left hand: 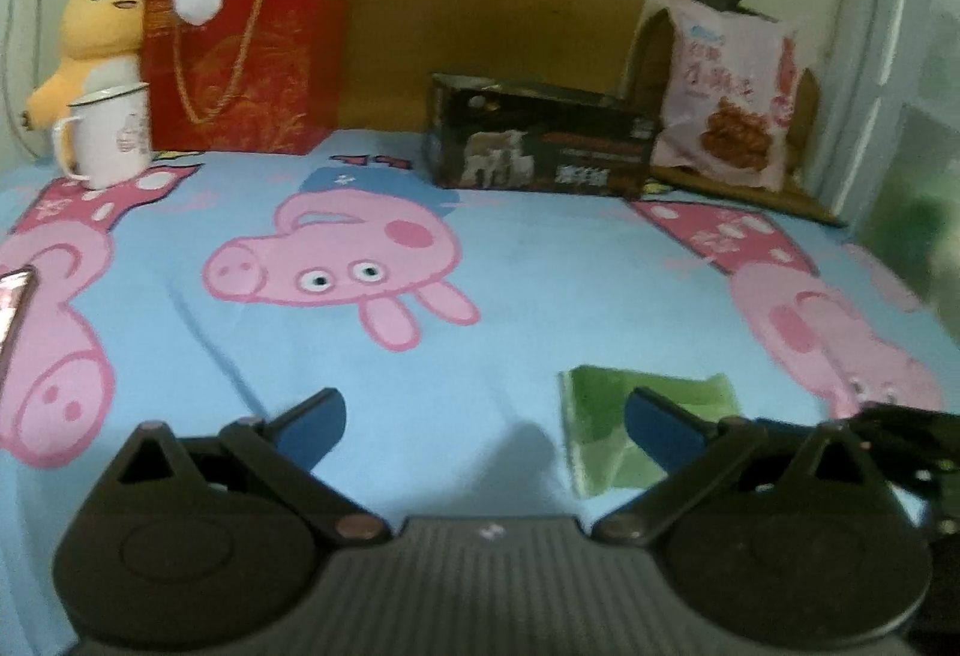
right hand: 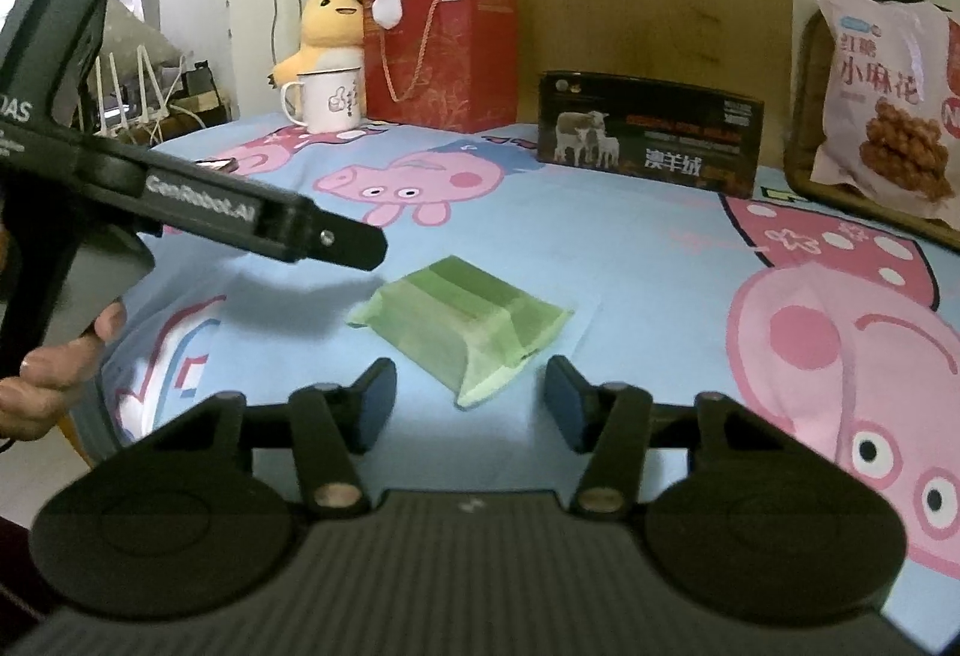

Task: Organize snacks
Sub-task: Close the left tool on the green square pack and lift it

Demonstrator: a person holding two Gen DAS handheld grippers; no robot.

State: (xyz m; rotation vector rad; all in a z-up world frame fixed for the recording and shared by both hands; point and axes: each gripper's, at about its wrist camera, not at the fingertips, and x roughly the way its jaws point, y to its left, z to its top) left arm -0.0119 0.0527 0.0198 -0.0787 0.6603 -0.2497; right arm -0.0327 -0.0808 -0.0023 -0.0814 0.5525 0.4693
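A flat green snack packet (right hand: 462, 320) lies on the blue pig-print cloth (right hand: 630, 260). My right gripper (right hand: 471, 404) is open, and the packet's near end sits between its fingertips with a gap on each side. In the left wrist view the same packet (left hand: 606, 404) lies partly behind the right finger of my left gripper (left hand: 486, 428), which is wide open and holds nothing. A pink bag of fried twists (right hand: 882, 98) stands in a wooden basket (right hand: 801, 104) at the back right.
A black box with sheep (right hand: 648, 140) stands at the back middle. A red gift bag (right hand: 444, 56), a white mug (right hand: 330, 101) and plush toys (right hand: 336, 26) fill the back left. A phone (left hand: 12, 308) lies at the left edge. A hand (right hand: 54, 368) holds the left gripper.
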